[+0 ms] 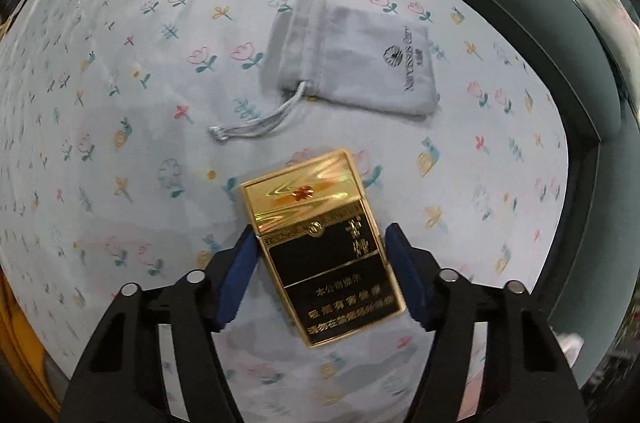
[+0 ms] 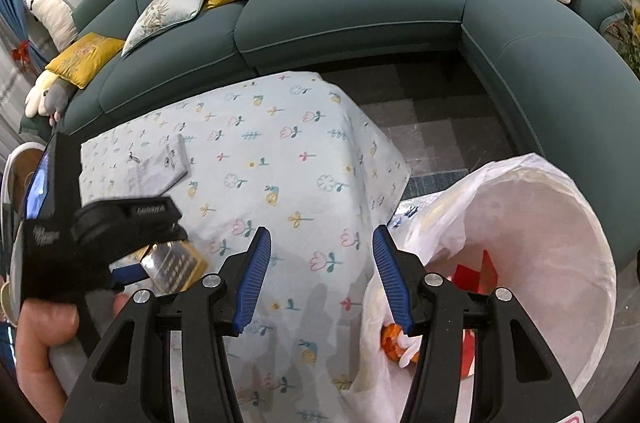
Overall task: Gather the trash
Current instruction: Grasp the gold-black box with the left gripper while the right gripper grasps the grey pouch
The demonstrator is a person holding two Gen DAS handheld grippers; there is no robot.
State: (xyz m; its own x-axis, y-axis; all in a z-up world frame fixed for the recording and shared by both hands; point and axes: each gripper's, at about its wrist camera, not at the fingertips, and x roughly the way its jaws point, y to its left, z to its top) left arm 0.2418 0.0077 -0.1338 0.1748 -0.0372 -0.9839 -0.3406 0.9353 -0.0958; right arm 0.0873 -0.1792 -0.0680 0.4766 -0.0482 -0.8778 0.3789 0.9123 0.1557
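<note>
A gold and black cigarette pack (image 1: 320,243) lies flat on the flowered tablecloth (image 1: 120,111), slightly askew between the blue pads of my left gripper (image 1: 322,233). The left pad is at the pack's edge and a thin gap shows at the right pad, so the gripper is open around it. A grey drawstring pouch (image 1: 352,63) lies just beyond. In the right wrist view, the pack (image 2: 176,267) shows under the left gripper's black body (image 2: 120,219). My right gripper (image 2: 320,235) hangs open and empty over the table's edge, beside a white-lined trash bin (image 2: 568,215).
Red and orange scraps (image 2: 480,275) lie inside the bin's bag. A teal corner sofa (image 2: 340,19) with yellow and grey cushions wraps the table's far side and right. Tiled floor (image 2: 432,127) shows between table and sofa. A hand (image 2: 44,327) holds the left gripper.
</note>
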